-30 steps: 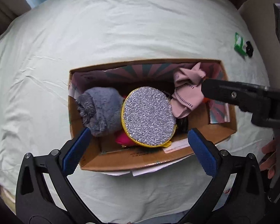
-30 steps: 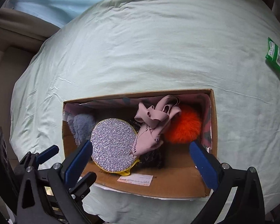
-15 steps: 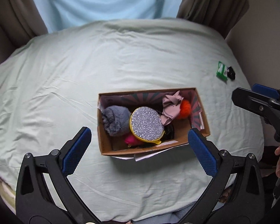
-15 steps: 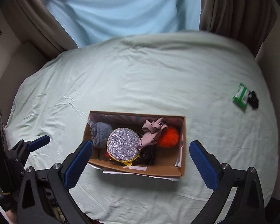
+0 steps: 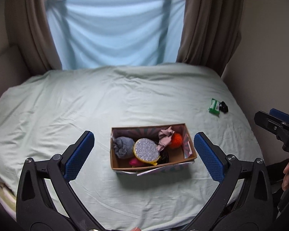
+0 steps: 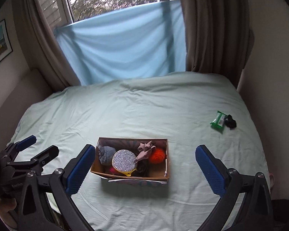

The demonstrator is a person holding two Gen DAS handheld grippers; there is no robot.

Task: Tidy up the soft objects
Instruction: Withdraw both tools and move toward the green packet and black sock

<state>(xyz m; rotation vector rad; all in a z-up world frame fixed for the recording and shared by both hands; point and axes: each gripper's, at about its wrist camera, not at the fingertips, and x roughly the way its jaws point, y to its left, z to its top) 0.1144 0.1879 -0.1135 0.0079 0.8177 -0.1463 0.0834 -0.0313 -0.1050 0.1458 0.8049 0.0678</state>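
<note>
While both grippers hang spread wide and empty, the box (image 5: 152,164) sits mid-bed.
Left gripper (image 5: 144,152) and right gripper (image 6: 145,165), blue-padded, frame the cardboard box holding a grey fluffy bundle (image 5: 123,147), glittery disc (image 5: 146,150), pink cloth (image 5: 164,137) and orange pom-pom (image 5: 176,138); around it lies the wrinkled pale-green sheet (image 5: 106,100), beyond it blue cloth (image 5: 113,30) between brown curtains (image 5: 208,23).

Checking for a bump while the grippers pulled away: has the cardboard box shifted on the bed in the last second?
Cannot tell. The cardboard box looks smaller only because both cameras backed off; it still lies left of and nearer than the green packet, as before.
</note>
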